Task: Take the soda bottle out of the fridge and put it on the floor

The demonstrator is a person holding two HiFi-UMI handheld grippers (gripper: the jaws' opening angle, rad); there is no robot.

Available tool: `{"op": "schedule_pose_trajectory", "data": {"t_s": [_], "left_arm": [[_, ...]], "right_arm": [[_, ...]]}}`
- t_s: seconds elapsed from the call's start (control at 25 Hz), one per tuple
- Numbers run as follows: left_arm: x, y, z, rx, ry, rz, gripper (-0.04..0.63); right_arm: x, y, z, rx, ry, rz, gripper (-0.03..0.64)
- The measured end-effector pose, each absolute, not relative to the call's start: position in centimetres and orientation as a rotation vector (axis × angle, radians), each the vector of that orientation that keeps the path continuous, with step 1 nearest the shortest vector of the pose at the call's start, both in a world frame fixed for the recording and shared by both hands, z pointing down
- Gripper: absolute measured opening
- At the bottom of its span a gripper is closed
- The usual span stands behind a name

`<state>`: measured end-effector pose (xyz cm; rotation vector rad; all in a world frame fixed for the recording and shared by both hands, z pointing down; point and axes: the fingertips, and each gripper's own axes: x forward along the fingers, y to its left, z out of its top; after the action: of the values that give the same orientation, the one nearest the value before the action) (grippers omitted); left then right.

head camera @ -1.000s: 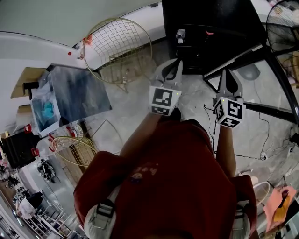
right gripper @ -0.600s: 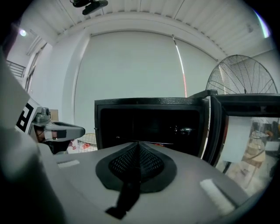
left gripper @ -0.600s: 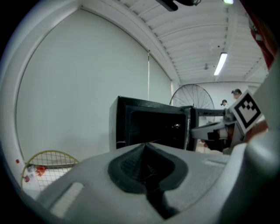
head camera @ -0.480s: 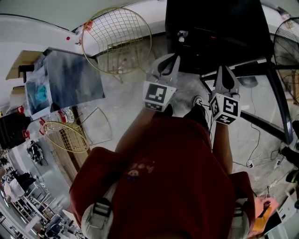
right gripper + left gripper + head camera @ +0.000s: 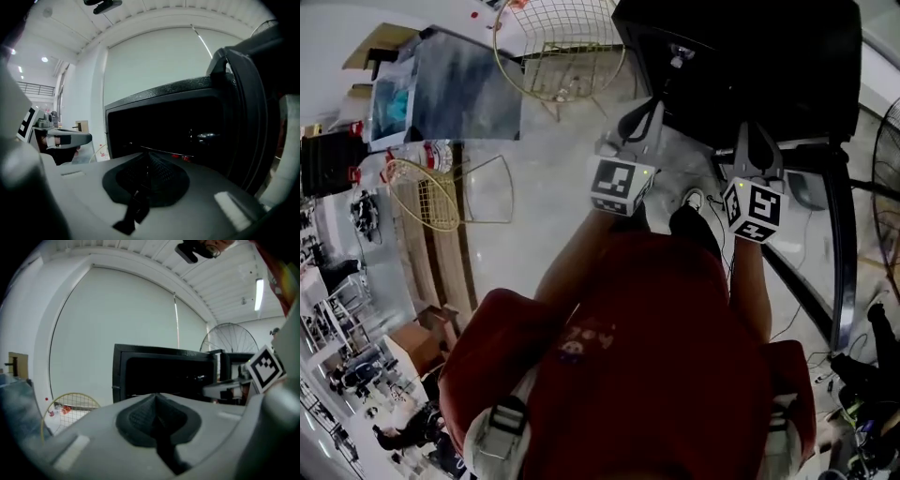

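Facing the black fridge (image 5: 750, 56), both tongs are pointing at its dark front, which is standing just ahead of them. On the left, the left tongs (image 5: 649, 111) are keeping their jaws pressed together on nothing. The right tongs (image 5: 752, 131) are equally closed and empty, and are probably a little nearer the door. No view is showing the soda bottle. It is presumably lying inside, so its long axis cannot be told. Counting: two tongs, one fridge, no bottle in sight.
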<state>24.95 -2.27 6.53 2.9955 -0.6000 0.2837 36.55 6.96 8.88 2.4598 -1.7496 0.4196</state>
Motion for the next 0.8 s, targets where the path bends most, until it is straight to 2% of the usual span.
{"op": "schedule_pose_trajectory", "data": {"t_s": [0.28,0.8], "left_arm": [[23.2,-1.7,6.4,3.006,-0.733,0.305,0.000],[19.7,-1.7,6.1,3.012,-0.678,0.301,0.000]], "right_arm": [[34.9,6.5,8.4,2.384,-1.828,0.392,0.002],[31.4,6.3,9.1,2.395,-1.786,0.421,0.002]]}}
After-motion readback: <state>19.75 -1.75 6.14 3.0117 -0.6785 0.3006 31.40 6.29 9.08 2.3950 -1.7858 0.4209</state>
